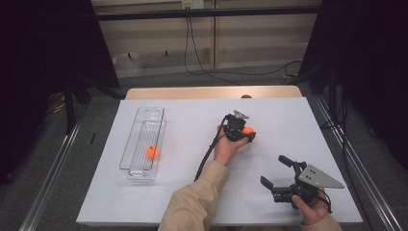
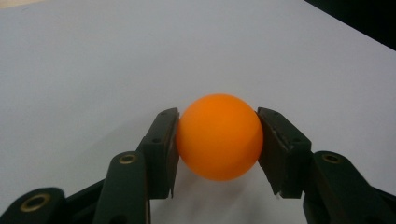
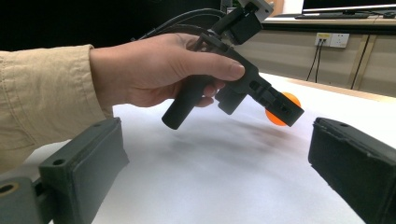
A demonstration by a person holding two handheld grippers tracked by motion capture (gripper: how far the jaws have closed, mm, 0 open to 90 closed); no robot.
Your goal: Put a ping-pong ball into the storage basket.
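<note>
1. An orange ball (image 2: pixel 219 136) is clamped between the two black jaws of the left gripper (image 2: pixel 218 140) at the centre of the left gripper view; both pads are pressed against its sides.
2. In the high view, the same ball (image 1: pixel 248 130) is seen just right of centre, at the tip of the left gripper (image 1: pixel 245 133), above the white table sheet (image 1: pixel 192 187).
3. In the right gripper view, the ball (image 3: pixel 283 112) is seen at centre right, partly covered by a jaw and raised off the sheet.
4. The left gripper's handle is wrapped by the left hand (image 3: pixel 154 70), which extends from a beige sleeve (image 3: pixel 42 93).
5. The right gripper (image 1: pixel 277 173) is held at the lower right of the high view, well apart from the ball; its jaws are spread wide with nothing between them.
6. A second orange ball (image 1: pixel 152 152) is seen inside a clear plastic tray (image 1: pixel 142 144) at the centre left of the high view, well apart from both grippers.
</note>
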